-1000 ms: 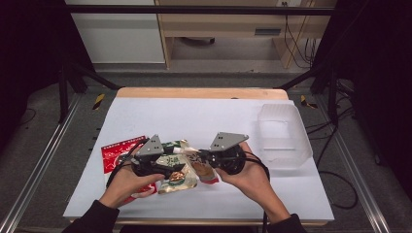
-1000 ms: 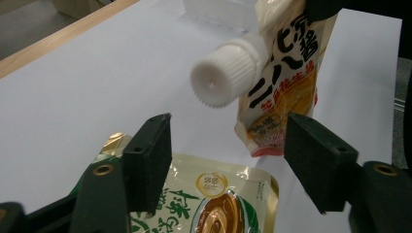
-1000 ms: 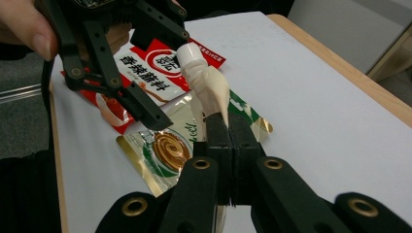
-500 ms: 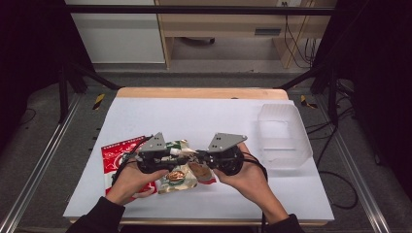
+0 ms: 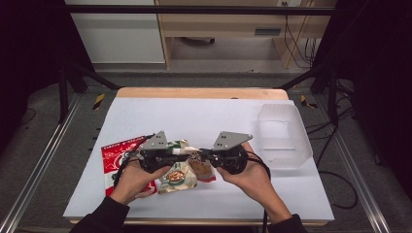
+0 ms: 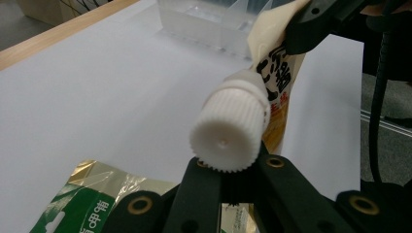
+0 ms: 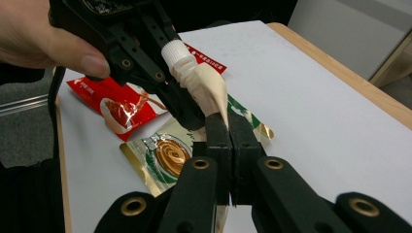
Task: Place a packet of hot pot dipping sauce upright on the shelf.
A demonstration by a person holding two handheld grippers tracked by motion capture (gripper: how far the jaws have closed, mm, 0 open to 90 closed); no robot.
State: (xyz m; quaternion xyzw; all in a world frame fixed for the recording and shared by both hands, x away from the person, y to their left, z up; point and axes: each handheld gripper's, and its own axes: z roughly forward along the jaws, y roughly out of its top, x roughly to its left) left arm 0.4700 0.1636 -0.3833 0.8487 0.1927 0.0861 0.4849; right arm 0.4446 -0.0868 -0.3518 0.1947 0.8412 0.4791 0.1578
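Two grippers meet mid-table over the packets, working a cream squeeze tube with a white ribbed screw cap. Right gripper is clamped tight on the tube's flat crimped end, holding it above the table. Left gripper has just been closing its jaws, and the cap sits between them; in the right gripper view its black jaws grip the cap from the side, so it reads as clamped on the cap.

Progress, judged: both holds are set and the cap is still on the tube, seated on the neck. Unscrewing looks not yet done; left to do is twist the cap off, then likely set things down.

Under the tube lie a gold-green foil packet and a red snack packet on the white table. A clear plastic bin stands well apart at the right side, apparently empty.
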